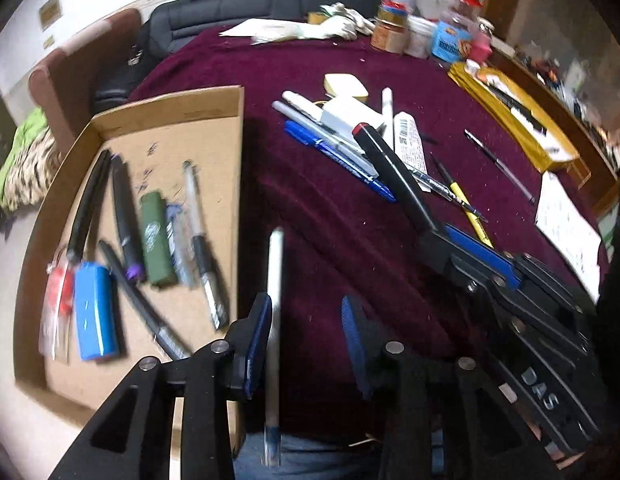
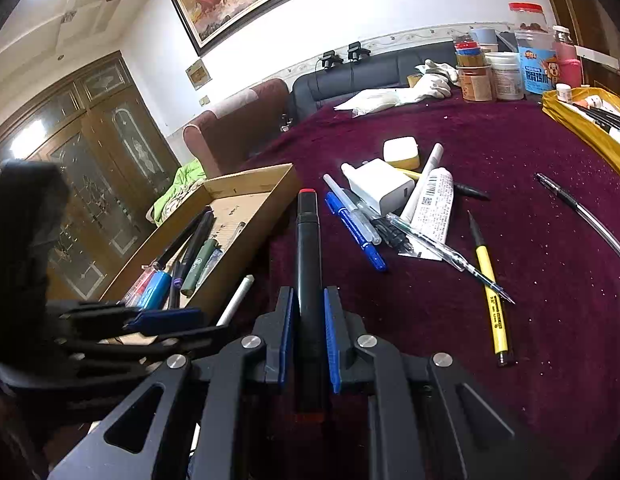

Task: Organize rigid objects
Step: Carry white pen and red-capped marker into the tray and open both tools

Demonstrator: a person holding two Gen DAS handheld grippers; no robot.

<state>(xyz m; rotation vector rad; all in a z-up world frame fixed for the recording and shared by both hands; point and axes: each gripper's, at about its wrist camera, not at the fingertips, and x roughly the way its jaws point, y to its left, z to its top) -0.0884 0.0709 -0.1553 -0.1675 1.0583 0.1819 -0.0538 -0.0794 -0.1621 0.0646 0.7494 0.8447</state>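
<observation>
**Left jaws apart beside box; right clamps marker**

Left wrist view: left gripper [image 1: 306, 340] nearest the lens, jaws apart. White pen [image 1: 275, 320] stands in the gap, blurred, close against the left pad; the other pad is clear of it, so no grip. Pen sits over the maroon cloth [image 1: 310, 220], just beside the right wall of the box [image 1: 214, 120]. Box holds black pens, a green lighter [image 1: 156, 240], a blue block [image 1: 95, 316] and a clear pen, all blurred. Right gripper [image 1: 438, 236] enters from the right with a black marker [image 1: 394, 172], red-capped, pointing at the pile on the cloth: blue pen [image 1: 342, 162], white charger [image 1: 346, 116], white tube [image 1: 409, 144], yellow pencil [image 1: 468, 208].

Right wrist view: right gripper [image 2: 310, 336] nearly closed, both pads pressed on the black marker [image 2: 308, 264], which points straight ahead, red tip up. Left gripper [image 2: 166, 316] low left, beside the box [image 2: 250, 200]; white pen [image 2: 236, 300] slants at the box's near corner. Pile lies ahead right: blue pen [image 2: 356, 232], charger [image 2: 382, 188], tube [image 2: 436, 208], yellow pencil [image 2: 492, 296]. A separate black pen [image 2: 582, 212] lies well apart, far right.
</observation>
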